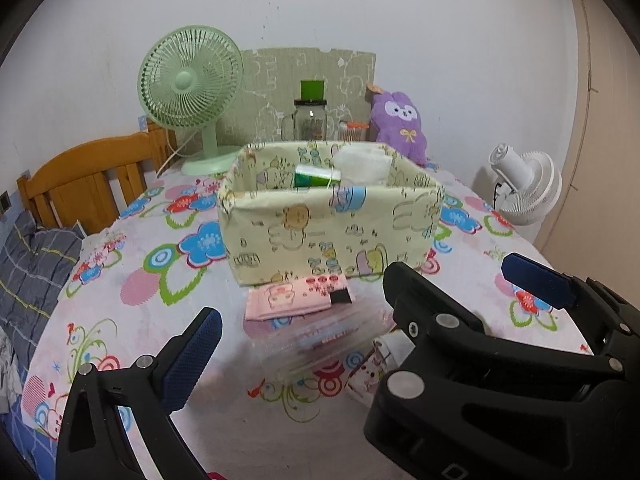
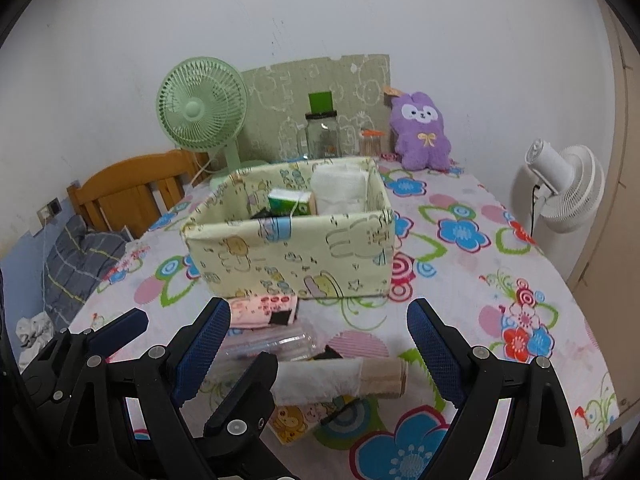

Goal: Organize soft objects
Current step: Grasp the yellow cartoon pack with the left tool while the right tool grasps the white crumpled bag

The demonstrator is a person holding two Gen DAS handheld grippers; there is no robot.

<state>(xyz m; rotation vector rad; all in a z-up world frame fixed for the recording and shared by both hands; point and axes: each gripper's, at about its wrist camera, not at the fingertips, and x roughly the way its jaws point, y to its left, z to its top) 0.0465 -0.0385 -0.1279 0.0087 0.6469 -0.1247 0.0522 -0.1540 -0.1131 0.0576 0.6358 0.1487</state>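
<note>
A pale yellow fabric bin (image 1: 332,232) stands mid-table; it also shows in the right wrist view (image 2: 292,252). Inside lie a green tissue pack (image 2: 290,203) and a folded white cloth (image 2: 340,190). In front of the bin lie a pink tissue pack (image 1: 296,296), a clear plastic packet (image 1: 320,340) and a rolled white cloth with a beige end (image 2: 340,376). My left gripper (image 1: 370,312) is open over the packet. My right gripper (image 2: 320,344) is open, straddling the rolled cloth.
A flowered cloth covers the table (image 2: 480,280). At the back stand a green fan (image 1: 192,92), a glass jar (image 1: 310,120) and a purple plush (image 1: 400,120). A white fan (image 2: 568,192) stands off the right edge. A wooden bed frame (image 1: 88,184) is at left.
</note>
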